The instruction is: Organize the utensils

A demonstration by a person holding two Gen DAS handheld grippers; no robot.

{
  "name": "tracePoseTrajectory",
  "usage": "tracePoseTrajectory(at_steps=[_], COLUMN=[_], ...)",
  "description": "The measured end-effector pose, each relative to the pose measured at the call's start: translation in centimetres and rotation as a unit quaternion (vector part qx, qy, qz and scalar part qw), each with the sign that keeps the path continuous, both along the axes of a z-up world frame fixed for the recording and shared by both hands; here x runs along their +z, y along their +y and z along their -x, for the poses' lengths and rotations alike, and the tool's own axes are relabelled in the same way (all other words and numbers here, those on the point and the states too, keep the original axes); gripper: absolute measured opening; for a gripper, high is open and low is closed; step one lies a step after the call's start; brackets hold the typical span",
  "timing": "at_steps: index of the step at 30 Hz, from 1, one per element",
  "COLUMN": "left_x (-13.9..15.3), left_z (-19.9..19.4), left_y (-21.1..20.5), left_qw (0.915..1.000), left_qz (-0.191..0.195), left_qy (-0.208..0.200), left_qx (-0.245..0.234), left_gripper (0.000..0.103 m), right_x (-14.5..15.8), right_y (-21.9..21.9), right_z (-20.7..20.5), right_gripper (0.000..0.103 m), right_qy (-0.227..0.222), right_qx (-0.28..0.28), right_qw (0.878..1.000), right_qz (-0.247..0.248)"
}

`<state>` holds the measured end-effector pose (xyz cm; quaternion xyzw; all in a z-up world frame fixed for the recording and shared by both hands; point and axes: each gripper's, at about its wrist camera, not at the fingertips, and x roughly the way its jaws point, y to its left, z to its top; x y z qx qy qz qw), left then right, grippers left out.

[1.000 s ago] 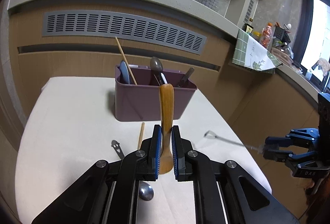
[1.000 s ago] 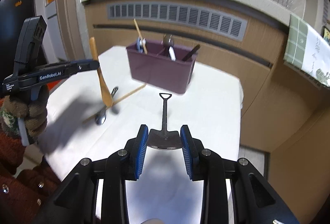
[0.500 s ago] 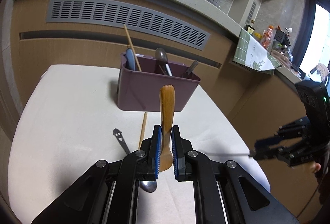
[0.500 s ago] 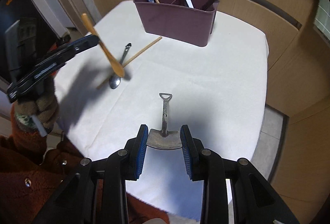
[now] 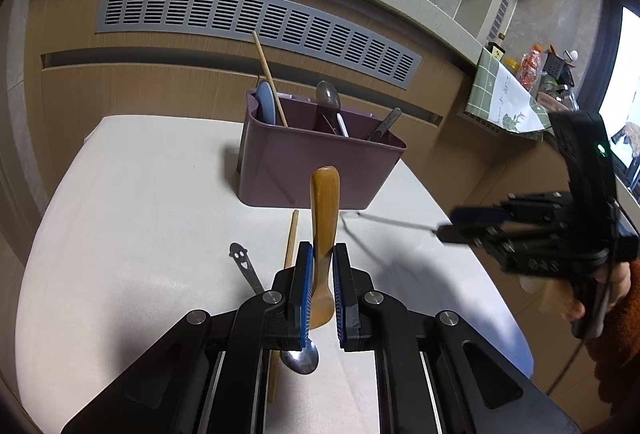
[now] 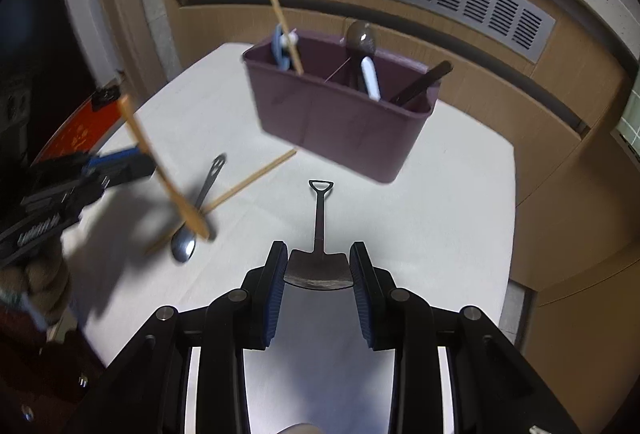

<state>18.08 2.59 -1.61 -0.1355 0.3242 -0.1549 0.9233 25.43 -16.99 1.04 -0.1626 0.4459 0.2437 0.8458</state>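
Right gripper (image 6: 319,270), clamped on a shovel-shaped spoon (image 6: 318,258), is closing in on the purple caddy (image 6: 340,118); left gripper (image 5: 320,288) is gripping a wooden spoon (image 5: 323,230) short of it.

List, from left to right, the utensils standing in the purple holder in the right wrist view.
In the purple holder: blue utensil → chopstick → dark spoon → white handle → dark handle.
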Motion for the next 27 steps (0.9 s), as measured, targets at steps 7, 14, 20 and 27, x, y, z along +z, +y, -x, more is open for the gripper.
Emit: tracePoseTrajectory(at_steps=[7,14,20,27], left_x=[0.0,0.7,5.9,7.7], left_z=[-0.1,-0.6,-1.4,-1.7], left_y=[0.2,0.4,0.8,0.7], left_qw=[1.0,1.0,0.9975,0.9957], left_qz=[-0.002,0.002,-0.005,-0.016], left_qy=[0.002,-0.004,-0.07,-0.09], left_qx=[0.001,0.005,0.005,0.014], left_gripper=[0.01,0.01,0.01,0.01], right_x=[0.6,1.8,5.3,5.5], right_y=[0.5,1.3,0.1,-2.4], right_z=[-2.3,-3.2,-2.3,-1.5], right_gripper=[0.028,0.001,0.001,0.004], right_qy=[-0.058,-0.123,-0.149,-0.11], right_qx=[-0.036,-0.032,-0.019,0.001], right_qw=[0.998,0.991,0.986,0.989], right_qz=[-0.009,-0.028,-0.073,-0.096])
